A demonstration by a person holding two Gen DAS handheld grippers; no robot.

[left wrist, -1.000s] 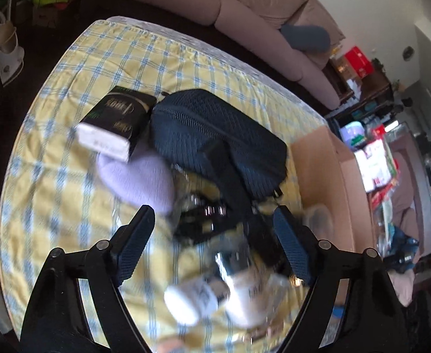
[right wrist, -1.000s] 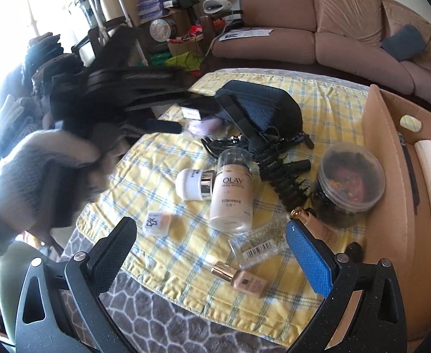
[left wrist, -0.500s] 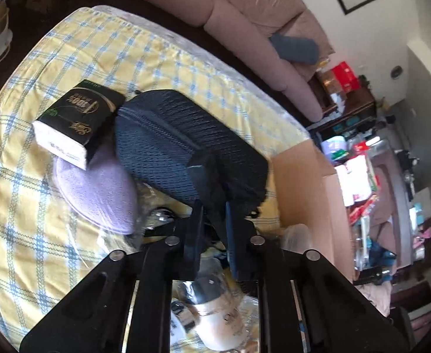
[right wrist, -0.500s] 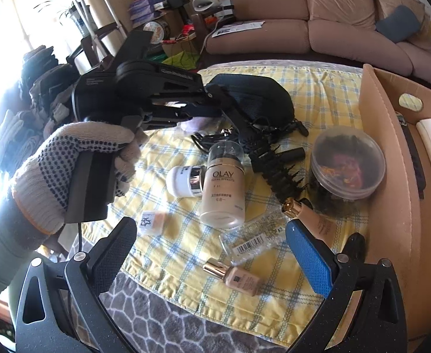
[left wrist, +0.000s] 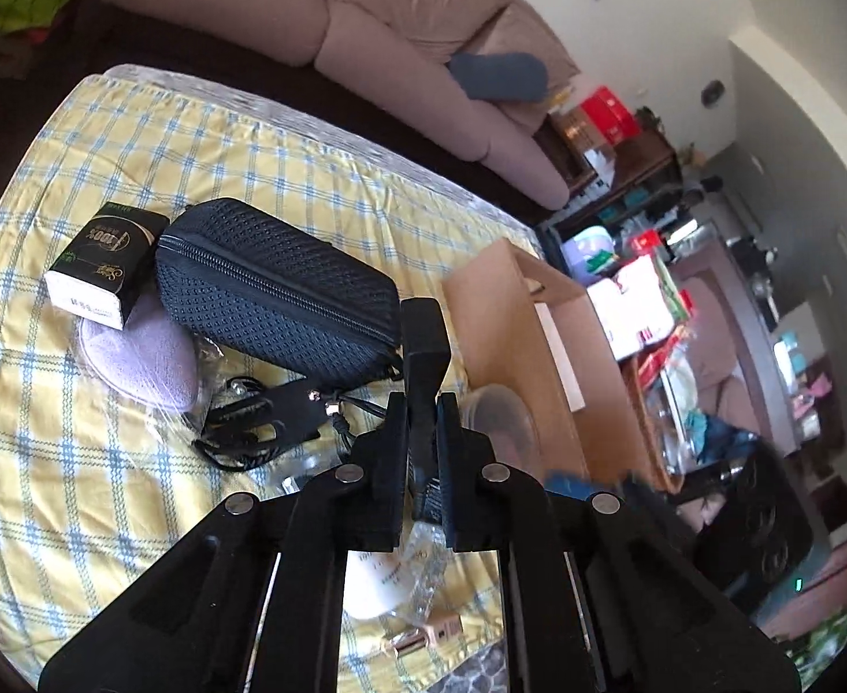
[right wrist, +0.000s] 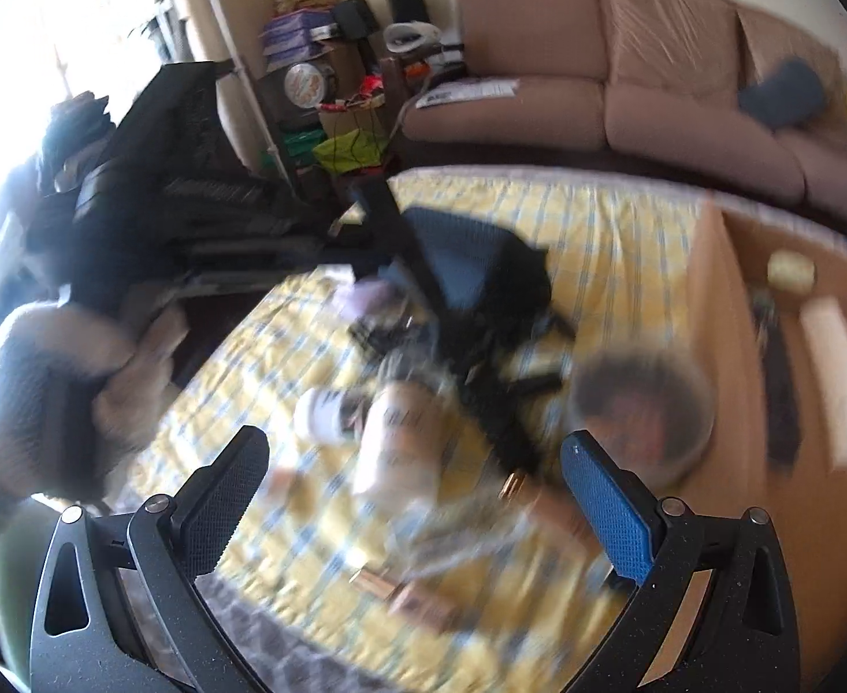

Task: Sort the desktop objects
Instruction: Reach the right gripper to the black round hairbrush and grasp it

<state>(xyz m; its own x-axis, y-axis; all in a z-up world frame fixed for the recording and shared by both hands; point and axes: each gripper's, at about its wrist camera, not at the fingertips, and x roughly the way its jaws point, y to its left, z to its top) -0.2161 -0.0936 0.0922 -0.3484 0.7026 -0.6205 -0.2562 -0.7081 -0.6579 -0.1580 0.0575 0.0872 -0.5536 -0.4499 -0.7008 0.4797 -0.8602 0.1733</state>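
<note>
Pouch lies ahead of our left gripper, which clamps its strap; soft and light, it should dangle; our right gripper hangs open.

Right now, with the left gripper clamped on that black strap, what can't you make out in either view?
- Left wrist view: the black flat strap disappears between the left gripper fingers; its lower end is hidden.
- Left wrist view: the white cream bottle sits behind the gripper frame; label unreadable.
- Right wrist view: motion blur smears the round clear tub; contents unclear.
- Right gripper: open, nothing between its fingers.
</note>
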